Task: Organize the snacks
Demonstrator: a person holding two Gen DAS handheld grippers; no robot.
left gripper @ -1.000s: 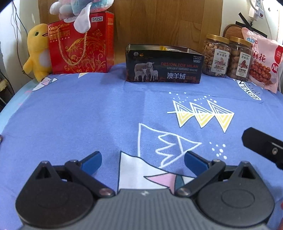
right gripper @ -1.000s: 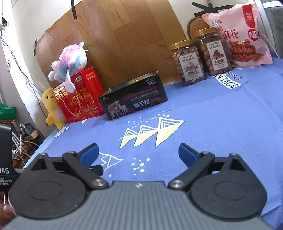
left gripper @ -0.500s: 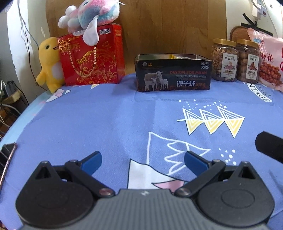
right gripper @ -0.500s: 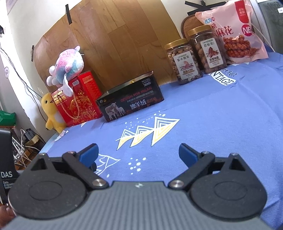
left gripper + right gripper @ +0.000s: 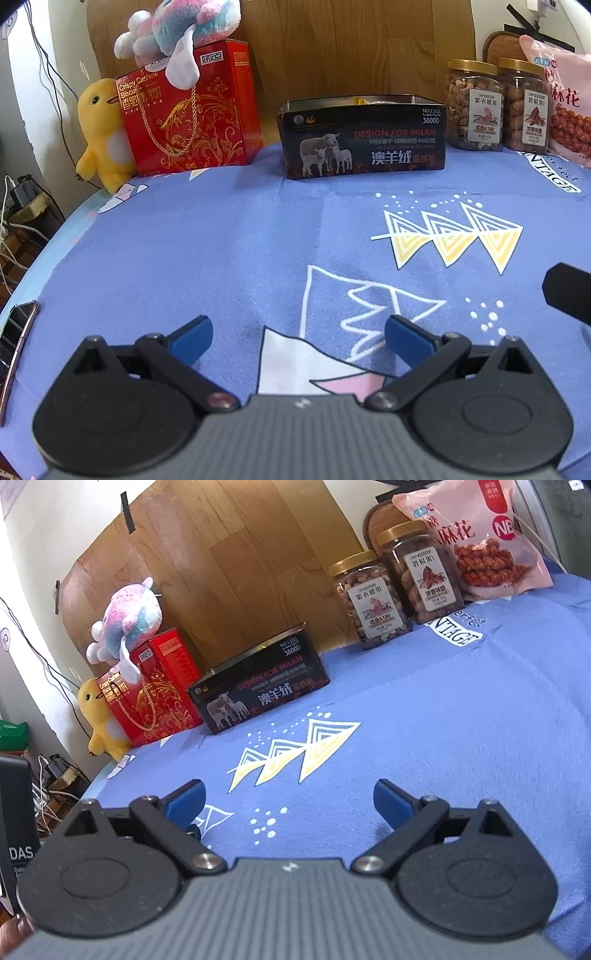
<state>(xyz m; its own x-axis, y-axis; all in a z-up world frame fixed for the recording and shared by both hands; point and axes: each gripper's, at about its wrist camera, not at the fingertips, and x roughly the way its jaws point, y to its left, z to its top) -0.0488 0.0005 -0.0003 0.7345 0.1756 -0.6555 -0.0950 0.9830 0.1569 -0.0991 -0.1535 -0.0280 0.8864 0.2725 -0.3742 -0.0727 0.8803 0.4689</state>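
Evidently nothing had yet been grasped: the left gripper (image 5: 297,338) and right gripper (image 5: 288,799) both hovered over the bare near part of the blue printed tablecloth (image 5: 221,240), jaws spread wide and empty. Along the table's far edge stood the snacks, upright against a wooden board: a glossy red biscuit box (image 5: 188,110) toward the left corner, an open dark rectangular tin (image 5: 364,144) midway, two clear gold-lidded nut jars (image 5: 369,602) and a soft pink crinkled bag (image 5: 476,539) toward the right corner.
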